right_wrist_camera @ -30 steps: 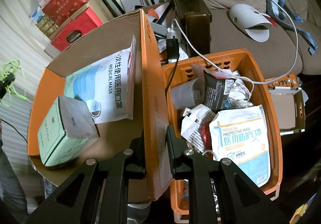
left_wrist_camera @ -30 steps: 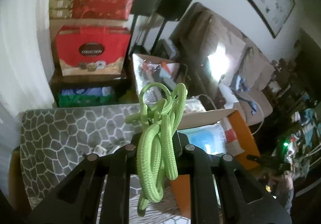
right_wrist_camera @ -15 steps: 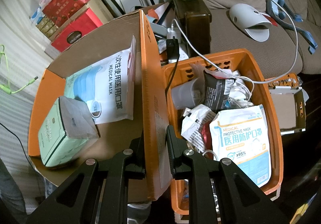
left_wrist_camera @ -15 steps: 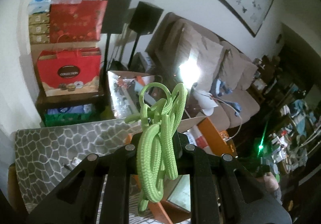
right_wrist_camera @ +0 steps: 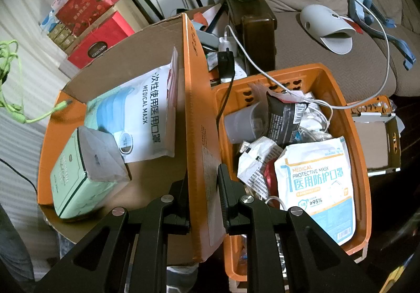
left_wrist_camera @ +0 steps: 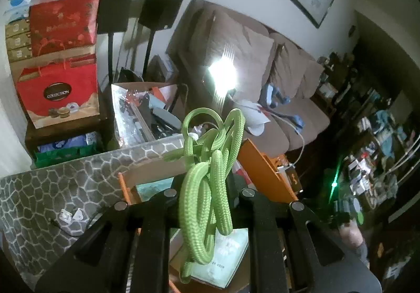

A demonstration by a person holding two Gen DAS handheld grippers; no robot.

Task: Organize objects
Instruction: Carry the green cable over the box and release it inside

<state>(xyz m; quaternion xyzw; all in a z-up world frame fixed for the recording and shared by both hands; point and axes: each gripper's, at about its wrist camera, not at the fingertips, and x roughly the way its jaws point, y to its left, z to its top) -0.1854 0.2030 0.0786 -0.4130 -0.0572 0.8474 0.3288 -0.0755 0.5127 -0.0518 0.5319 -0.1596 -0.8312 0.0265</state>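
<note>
1. In our left gripper [left_wrist_camera: 207,188] we held a bundle of green cord [left_wrist_camera: 210,174], jaws clamped on it, loops rising above the fingers and a tail hanging below.
2. From the right wrist view, the cord's loose end reached the left edge of the cardboard box [right_wrist_camera: 157,169], which held a green tin [right_wrist_camera: 71,180] and a mask packet [right_wrist_camera: 141,114].
3. Our right gripper [right_wrist_camera: 203,193] was clamped on the box's right flap [right_wrist_camera: 199,114].
4. Just beside it sat an orange basket [right_wrist_camera: 359,156] of packets.

Dim room, one glaring lamp [left_wrist_camera: 221,77], soft blur, fisheye-bent dark edges.
</note>
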